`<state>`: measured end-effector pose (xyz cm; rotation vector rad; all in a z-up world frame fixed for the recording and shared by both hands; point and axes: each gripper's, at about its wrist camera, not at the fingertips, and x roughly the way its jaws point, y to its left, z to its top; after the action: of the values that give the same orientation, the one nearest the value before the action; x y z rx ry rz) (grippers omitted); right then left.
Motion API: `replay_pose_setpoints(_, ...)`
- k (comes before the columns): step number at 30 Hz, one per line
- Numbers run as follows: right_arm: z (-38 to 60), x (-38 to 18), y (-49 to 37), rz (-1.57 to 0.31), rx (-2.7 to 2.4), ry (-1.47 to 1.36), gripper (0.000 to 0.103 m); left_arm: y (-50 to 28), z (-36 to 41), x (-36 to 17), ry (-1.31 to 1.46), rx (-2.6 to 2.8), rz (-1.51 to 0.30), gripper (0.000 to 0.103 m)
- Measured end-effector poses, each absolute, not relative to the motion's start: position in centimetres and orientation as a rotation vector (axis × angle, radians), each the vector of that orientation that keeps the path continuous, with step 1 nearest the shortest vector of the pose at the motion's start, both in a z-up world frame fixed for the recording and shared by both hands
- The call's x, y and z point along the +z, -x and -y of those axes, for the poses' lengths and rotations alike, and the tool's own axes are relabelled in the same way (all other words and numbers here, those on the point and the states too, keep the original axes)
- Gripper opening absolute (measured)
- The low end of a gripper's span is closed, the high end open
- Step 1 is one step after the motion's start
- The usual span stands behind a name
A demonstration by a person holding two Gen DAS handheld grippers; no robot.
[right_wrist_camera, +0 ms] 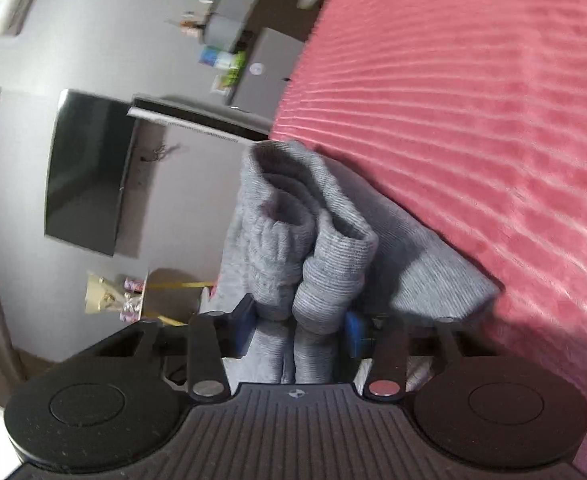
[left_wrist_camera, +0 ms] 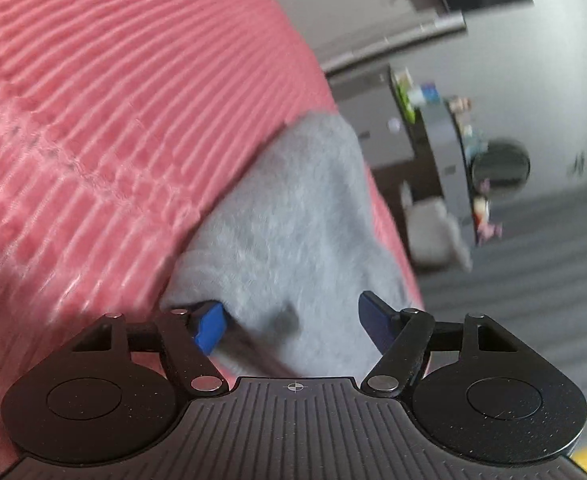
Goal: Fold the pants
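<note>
Right tool (right_wrist_camera: pixel 299 326): clamped on the two ribbed cuffs of the grey pants (right_wrist_camera: pixel 293 216). Left tool (left_wrist_camera: pixel 291 322): fingers spread, grey fabric between them, unpinched. Pants lie on the pink ribbed bedspread (right_wrist_camera: pixel 473 100); soft, light, limp knit, best gripped at cuffs and waistband.

The right gripper (right_wrist_camera: pixel 299 330) is closed on two ribbed cuffs of the grey knit pants (right_wrist_camera: pixel 313 236), which bunch up between its blue pads (right_wrist_camera: pixel 355 334). More grey fabric spreads from the cuffs to lie against the pink ribbed bedspread (right_wrist_camera: pixel 473 120), at the bedspread's edge. Beyond that edge, well apart from the pants, a dark television (right_wrist_camera: pixel 89 172) hangs on a grey wall (right_wrist_camera: pixel 29 264), and a cabinet (right_wrist_camera: pixel 269 68) carries small items too blurred to name.
</note>
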<state>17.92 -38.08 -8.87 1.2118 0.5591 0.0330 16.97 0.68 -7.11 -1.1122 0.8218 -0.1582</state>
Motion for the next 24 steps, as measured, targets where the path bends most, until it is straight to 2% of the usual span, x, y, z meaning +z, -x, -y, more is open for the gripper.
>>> replay_pose_setpoints(1, 38.1, -8.9, -17.8, -0.558, 0.027, -1.219, 0.043, -16.9, -0.7, -7.5, 1.128, -0.135, -0.816, 0.075)
replay_pose_setpoints(3, 38.2, -9.3, -18.1, -0.561, 0.009, -1.244, 0.051, -17.0, -0.6, -8.6, 1.171, -0.072, -0.828, 0.075)
replay_pose_setpoints(6, 38.2, -9.6, -18.4, -0.554, 0.002, -1.265, 0.058, -17.1, -0.8, -9.2, 1.225, -0.008, -0.825, 0.072)
replay_pose_setpoints(7, 38.2, -9.4, -18.8, -0.562, -0.003, -1.260, 0.058, -17.1, -1.0, -8.9, 1.228, -0.007, -0.806, 0.056)
replay_pose_setpoints(9, 38.0, -8.5, -19.2, -0.585, 0.006, -1.211, 0.045, -17.3, -1.4, -8.3, 1.195, -0.012, -0.787, 0.031)
replay_pose_setpoints(10, 38.1, -7.8, -19.1, -0.586, 0.016, -1.176, 0.044, -17.3, -1.7, -8.0, 1.176, -0.020, -0.780, 0.026)
replay_pose_setpoints(11, 38.0, -7.2, -18.8, -0.575, 0.028, -1.156, 0.042, -17.2, -2.0, -7.8, 1.164, -0.026, -0.776, 0.025)
replay_pose_setpoints(14, 38.0, -5.9, -16.8, -0.476, 0.132, -1.168, 0.042, -16.1, -2.5, -7.4, 1.138, -0.033, -0.755, 0.025)
replay_pose_setpoints(16, 38.1, -6.3, -15.9, -0.484, 0.145, -1.152, 0.043, -15.6, -2.5, -7.4, 1.058, -0.023, -0.791, 0.027)
replay_pose_setpoints(20, 38.6, -7.6, -15.9, -0.652, -0.010, -1.004, 0.057, -13.8, -1.5, -5.4, 0.811, -0.020, -0.827, 0.036)
replay_pose_setpoints(22, 39.1, -6.7, -15.0, -0.602, -0.028, -1.029, 0.070, -13.0, -1.1, -3.2, 0.682, 0.009, -0.765, 0.064)
replay_pose_setpoints(23, 39.3, -5.9, -14.6, -0.573, -0.064, -0.990, 0.084, -12.7, -0.7, -1.8, 0.610, 0.035, -0.707, 0.068)
replay_pose_setpoints(24, 39.4, -5.0, -14.1, -0.540, -0.111, -0.924, 0.089, -12.8, -0.3, -0.6, 0.558, 0.038, -0.666, 0.072)
